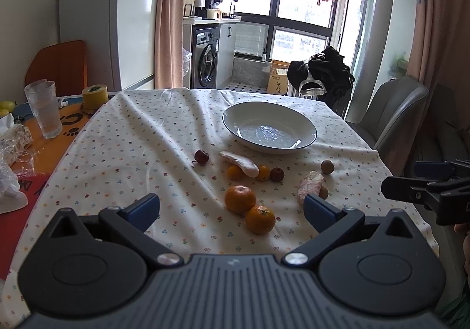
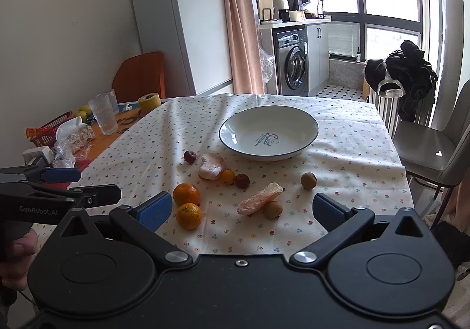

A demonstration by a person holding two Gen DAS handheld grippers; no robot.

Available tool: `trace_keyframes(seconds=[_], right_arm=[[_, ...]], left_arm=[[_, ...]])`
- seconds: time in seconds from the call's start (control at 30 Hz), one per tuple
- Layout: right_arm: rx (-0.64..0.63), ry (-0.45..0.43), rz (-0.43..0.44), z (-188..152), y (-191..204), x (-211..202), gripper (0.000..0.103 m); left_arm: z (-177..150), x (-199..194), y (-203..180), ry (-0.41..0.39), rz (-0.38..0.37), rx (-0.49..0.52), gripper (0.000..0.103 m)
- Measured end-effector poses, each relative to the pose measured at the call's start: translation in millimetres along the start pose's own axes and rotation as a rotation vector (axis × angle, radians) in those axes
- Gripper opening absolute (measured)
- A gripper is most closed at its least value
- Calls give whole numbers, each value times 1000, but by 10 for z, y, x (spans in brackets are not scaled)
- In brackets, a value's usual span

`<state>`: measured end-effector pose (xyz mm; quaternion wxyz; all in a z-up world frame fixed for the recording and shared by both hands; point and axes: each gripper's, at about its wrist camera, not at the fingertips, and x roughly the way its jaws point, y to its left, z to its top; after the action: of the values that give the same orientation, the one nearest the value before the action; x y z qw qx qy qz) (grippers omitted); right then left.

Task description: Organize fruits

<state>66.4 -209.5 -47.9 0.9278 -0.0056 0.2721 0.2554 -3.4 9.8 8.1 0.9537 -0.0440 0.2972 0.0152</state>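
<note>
Both my wrist cameras are looking across the table toward the window.
Both are sharing the bowl (image 1: 269, 128) (image 2: 268, 133), hovering near the tablecloth's (image 1: 147, 135) (image 2: 346, 135) front edge.

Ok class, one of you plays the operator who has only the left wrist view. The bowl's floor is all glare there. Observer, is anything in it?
Observer: No. In the right wrist view the bowl holds no fruit, only the printed word "Sweet" on its floor.
Operator: And the pink segment nearest me, is it lying flat?
Observer: No. The pomelo segment rests tilted against a brown longan, which your view mostly hides.
Operator: Is there anything past the cloth on the left?
Observer: A red basket stands at the table's left edge, with yellow-green fruit behind it.
</note>
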Motion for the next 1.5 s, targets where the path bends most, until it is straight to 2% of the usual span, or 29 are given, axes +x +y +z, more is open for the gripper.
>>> trace_keyframes(seconds=[0.7,1.37,1.5], right_arm=[[9,13,22,-23,-10,88,103],[33,82,71,-250,-179,509,103],[45,100,86,-293,-230,618,103]], left_arm=[[-29,49,-5,0,-9,-2,103],[-198,582,18,69,-64,-23,103],[-240,724,56,99,-84,-57,103]])
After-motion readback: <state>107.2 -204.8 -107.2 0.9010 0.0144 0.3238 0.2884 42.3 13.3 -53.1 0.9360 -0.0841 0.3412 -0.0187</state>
